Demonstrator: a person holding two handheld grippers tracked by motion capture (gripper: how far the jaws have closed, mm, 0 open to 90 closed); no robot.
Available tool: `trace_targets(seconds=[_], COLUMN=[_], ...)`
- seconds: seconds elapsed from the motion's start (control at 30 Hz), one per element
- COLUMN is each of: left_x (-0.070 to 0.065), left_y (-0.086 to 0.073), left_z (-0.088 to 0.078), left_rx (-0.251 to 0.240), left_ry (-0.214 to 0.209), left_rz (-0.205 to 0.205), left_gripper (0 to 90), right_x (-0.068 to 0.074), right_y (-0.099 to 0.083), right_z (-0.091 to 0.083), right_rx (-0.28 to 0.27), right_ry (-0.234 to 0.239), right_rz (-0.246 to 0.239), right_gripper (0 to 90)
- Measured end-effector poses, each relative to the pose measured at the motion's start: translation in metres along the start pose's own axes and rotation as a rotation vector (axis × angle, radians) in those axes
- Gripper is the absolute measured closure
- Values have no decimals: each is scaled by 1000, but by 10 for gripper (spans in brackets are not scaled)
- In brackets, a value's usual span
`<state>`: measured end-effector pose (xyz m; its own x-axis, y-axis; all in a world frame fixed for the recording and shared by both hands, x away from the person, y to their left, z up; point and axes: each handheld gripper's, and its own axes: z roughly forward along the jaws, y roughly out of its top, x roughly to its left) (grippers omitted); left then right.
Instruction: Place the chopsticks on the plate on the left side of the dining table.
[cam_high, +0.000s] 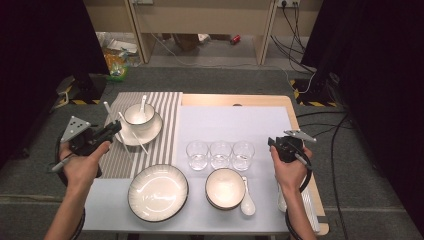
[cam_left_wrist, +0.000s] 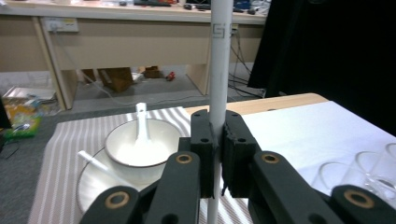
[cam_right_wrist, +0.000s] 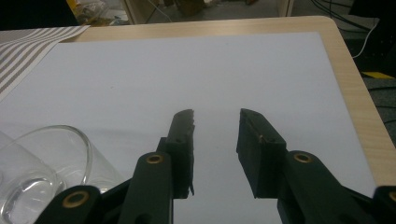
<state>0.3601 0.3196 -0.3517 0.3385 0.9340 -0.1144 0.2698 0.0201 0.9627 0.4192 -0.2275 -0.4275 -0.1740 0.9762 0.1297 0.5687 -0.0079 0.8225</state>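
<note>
Gripping a white chopstick (cam_left_wrist: 220, 70) upright, the left gripper (cam_left_wrist: 219, 140) hangs by the bowl (cam_left_wrist: 140, 151) on the striped mat (cam_left_wrist: 60, 135). The right gripper (cam_right_wrist: 215, 140) gapes empty over the white sheet (cam_right_wrist: 210, 65).

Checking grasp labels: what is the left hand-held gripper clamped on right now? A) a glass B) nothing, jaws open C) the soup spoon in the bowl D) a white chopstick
D: in the left gripper view the left hand-held gripper has its jaws shut on a thin white chopstick that stands upright between them; the spoon rests in the bowl farther off, untouched.
</note>
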Motion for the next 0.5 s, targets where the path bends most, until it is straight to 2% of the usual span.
trace_targets(seconds=[0.3, 0.4, 0.5], left_x=[21, 23, 30], left_y=[-11, -12, -15], left_z=[-1, 1, 10], left_rx=[25, 35, 52], left_ry=[51, 58, 71], left_rz=[-38, -40, -56], left_gripper=[838, 838, 838], right_x=[-1, 0, 0], right_y=[0, 0, 0], right_z=[-1, -1, -1], right_rx=[1, -1, -2], right_ry=[-4, -5, -3], right_rz=[-2, -6, -5], right_gripper=[666, 666, 666])
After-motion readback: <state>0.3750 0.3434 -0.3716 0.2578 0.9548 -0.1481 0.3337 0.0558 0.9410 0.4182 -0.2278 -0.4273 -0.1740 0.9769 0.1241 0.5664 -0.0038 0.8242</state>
